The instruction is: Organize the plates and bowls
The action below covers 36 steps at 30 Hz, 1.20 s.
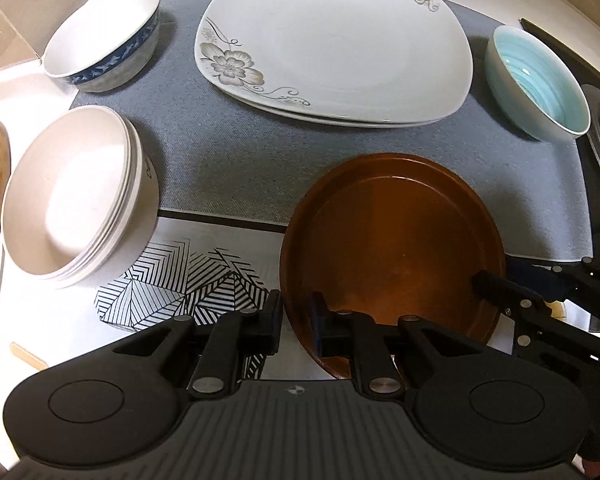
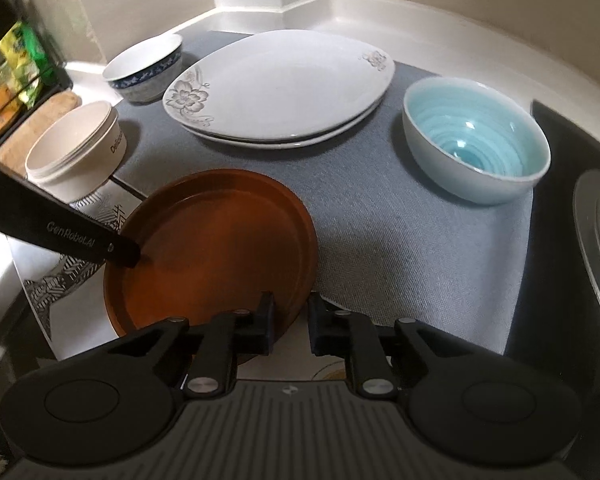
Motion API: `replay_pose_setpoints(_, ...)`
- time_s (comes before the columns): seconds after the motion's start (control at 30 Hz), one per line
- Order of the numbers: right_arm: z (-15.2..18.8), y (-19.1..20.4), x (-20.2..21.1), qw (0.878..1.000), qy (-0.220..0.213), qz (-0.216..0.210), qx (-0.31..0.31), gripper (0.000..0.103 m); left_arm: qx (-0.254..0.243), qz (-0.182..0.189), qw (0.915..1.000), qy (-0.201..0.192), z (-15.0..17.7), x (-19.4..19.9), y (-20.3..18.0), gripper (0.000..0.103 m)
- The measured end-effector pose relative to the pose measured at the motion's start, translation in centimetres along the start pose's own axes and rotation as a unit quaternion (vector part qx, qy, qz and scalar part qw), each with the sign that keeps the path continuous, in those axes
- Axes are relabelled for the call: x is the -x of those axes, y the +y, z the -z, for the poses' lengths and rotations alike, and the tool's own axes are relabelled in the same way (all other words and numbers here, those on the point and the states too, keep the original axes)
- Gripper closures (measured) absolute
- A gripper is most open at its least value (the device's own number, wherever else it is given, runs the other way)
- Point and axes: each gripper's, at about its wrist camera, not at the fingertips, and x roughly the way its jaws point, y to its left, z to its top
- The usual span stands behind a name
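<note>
Both tools are on the brown plate (image 1: pixel 396 240), which sits at the near edge of the desk, partly on the grey mat (image 1: pixel 228 160) and partly on a black-and-white patterned sheet (image 1: pixel 188 280). The left tool (image 1: pixel 296 322) straddles the plate's near left rim, one finger outside and one inside the plate; a gap still shows on either side of the rim, so I would call it released, not clenched. The right tool (image 2: pixel 290 320) stands the same way on the near right rim, jaws apart around the edge and not gripping that I can see.

So the step in hand looks like taking up the brown plate with both tools. Farther back lie two white floral plates (image 2: pixel 280 88), stacked. A blue-banded bowl (image 1: pixel 108 40) stands at the far left, a stack of cream bowls (image 1: pixel 76 196) at the near left, and a turquoise bowl (image 2: pixel 476 144) at the right, well apart from the others.

The next move, I judge, calls for both tools to close firmly on the rim together and lift evenly. A one-sided pinch on that thin, smooth edge could let the plate tilt or slip. Its likely place is with the white plates.
</note>
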Motion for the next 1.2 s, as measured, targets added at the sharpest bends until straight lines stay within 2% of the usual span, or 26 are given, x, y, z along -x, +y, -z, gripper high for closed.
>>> replay_pose_setpoints(0.1, -0.2, -0.2, 0.8, 1.0, -0.006, -0.001, -0.015, 0.086, -0.002, 0.005, 1.0, -0.001, -0.2, 0.8, -0.1, 0.087)
replay_pose_setpoints(0.27, -1.2, -0.6, 2.6, 0.999, -0.025, -0.002, -0.03, 0.086, -0.017, -0.013, 0.9996, -0.019, -1.3, 3.5, -0.9, 0.087)
replay_pose_setpoints(0.73, -7.7, -2.1, 8.3, 0.991, -0.108, -0.014, -0.071, 0.086, -0.029, -0.026, 0.9934, -0.108, -5.0, 12.2, -1.5, 0.087)
replay_pose_setpoints(0.87, -9.3, -2.4, 9.3, 0.989, -0.127, -0.012, -0.071, 0.086, -0.034, -0.022, 0.9921, -0.119, -6.0, 13.1, -1.1, 0.087)
replay_pose_setpoints(1.2, -13.3, -1.5, 10.9, 0.988, -0.147, 0.0, -0.055, 0.086, -0.008, 0.012, 0.9908, -0.134, -8.6, 14.5, 1.2, 0.087)
